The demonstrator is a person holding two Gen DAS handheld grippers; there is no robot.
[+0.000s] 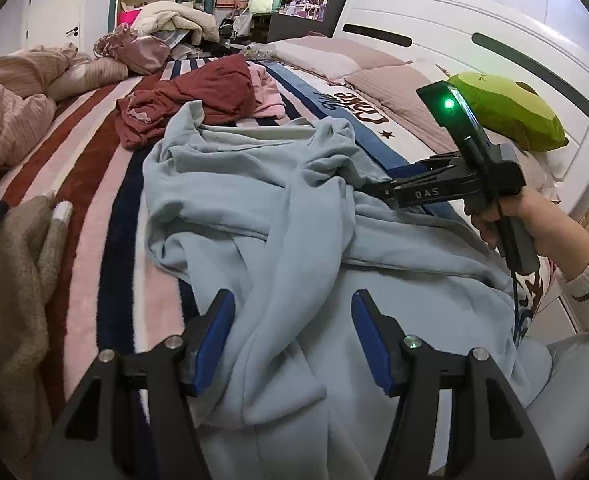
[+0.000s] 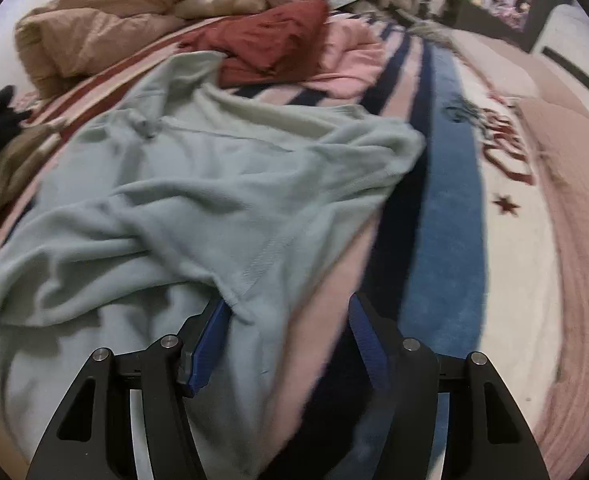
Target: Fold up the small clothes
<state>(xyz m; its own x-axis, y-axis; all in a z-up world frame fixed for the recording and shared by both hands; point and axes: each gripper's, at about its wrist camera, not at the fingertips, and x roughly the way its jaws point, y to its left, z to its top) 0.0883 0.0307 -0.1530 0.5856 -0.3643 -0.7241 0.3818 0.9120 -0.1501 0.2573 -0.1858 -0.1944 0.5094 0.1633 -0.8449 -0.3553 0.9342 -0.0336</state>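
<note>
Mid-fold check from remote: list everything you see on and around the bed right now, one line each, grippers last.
light blue garment: one, pale blue, spread rumpled on the bed, nearest
dark red garment: one, crumpled beyond the blue one
pink garment: one, beside the red one
striped blanket: one, red, pink, navy and white, covering the bed
green plush: one, by the white headboard
left gripper: open above the blue cloth
right gripper: open at the blue cloth's edge

Soft, even indoor light fills both views, with only faint shadows in the folds of the light blue garment (image 1: 278, 216); the left wrist view is sharp. The right wrist view is smeared by motion blur, worst toward its right side; both bend strongly at the edges, with dark vignetted corners.
</note>
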